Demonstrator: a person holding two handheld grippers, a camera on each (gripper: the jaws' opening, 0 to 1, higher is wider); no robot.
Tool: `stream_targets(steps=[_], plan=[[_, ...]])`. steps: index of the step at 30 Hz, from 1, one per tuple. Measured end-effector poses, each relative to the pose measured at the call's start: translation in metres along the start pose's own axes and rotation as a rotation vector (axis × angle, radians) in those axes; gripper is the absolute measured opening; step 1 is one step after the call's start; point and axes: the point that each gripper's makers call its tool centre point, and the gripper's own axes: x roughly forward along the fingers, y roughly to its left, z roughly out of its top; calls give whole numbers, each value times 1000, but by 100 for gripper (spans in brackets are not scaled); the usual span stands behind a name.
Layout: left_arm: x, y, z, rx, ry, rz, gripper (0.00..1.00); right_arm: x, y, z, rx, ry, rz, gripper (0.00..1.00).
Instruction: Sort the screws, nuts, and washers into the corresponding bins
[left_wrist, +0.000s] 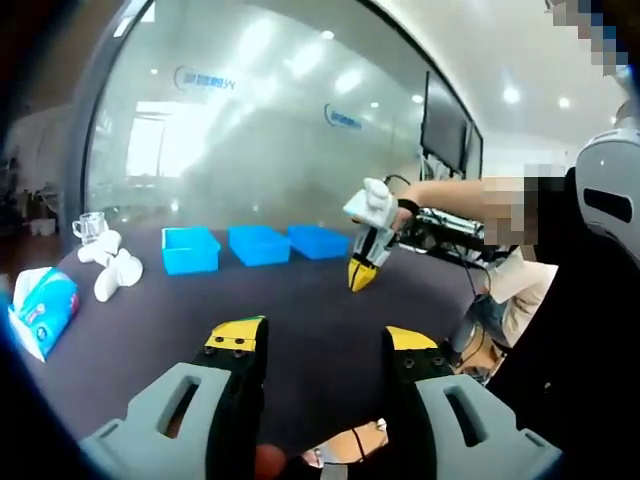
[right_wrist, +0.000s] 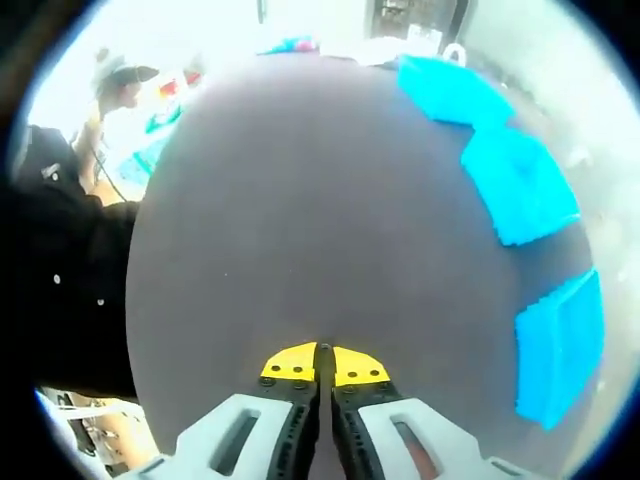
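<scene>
In the left gripper view we see our left gripper (left_wrist: 325, 345) held wide open above the dark surface (left_wrist: 300, 300), with nothing between its yellow-tipped jaws. Across the surface, three blue bins (left_wrist: 258, 244) stand in a row near the glass wall (left_wrist: 260, 120); what lies inside them is hidden from us. The right gripper (left_wrist: 361, 275) hangs just in front of the rightmost bin, pointing down at the surface. To the left lie a tissue pack (left_wrist: 42, 308), some white objects (left_wrist: 112, 265) (we cannot tell what they are) and a clear glass cup (left_wrist: 89, 227).

In the right gripper view our right gripper (right_wrist: 323, 365) has its jaws pressed together; we can make out nothing between them. The bins (right_wrist: 515, 185) curve along the right side of the surface (right_wrist: 320, 220). We cannot make out any screws, nuts or washers on it.
</scene>
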Motion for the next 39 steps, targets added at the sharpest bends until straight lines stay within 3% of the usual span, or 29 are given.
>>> stream_targets(steps=[4, 10, 16, 28, 31, 39], plan=[[-1, -1, 5, 7, -10, 4, 43, -13, 5, 6, 24, -79, -21, 1], [0, -1, 11, 15, -25, 9, 43, -48, 7, 20, 118, -297, -102, 1], [1, 2, 20, 14, -49, 22, 43, -94, 0, 27, 265, -553, -258, 1], [0, 4, 32, 18, -71, 45, 43, -153, -5, 37, 442, -921, -545, 1], [-1, 5, 34, 17, -75, 54, 43, -160, -9, 43, 473, -986, -578, 1], [-4, 7, 40, 20, -88, 72, 43, -156, -33, 73, 507, -1028, -581, 1]])
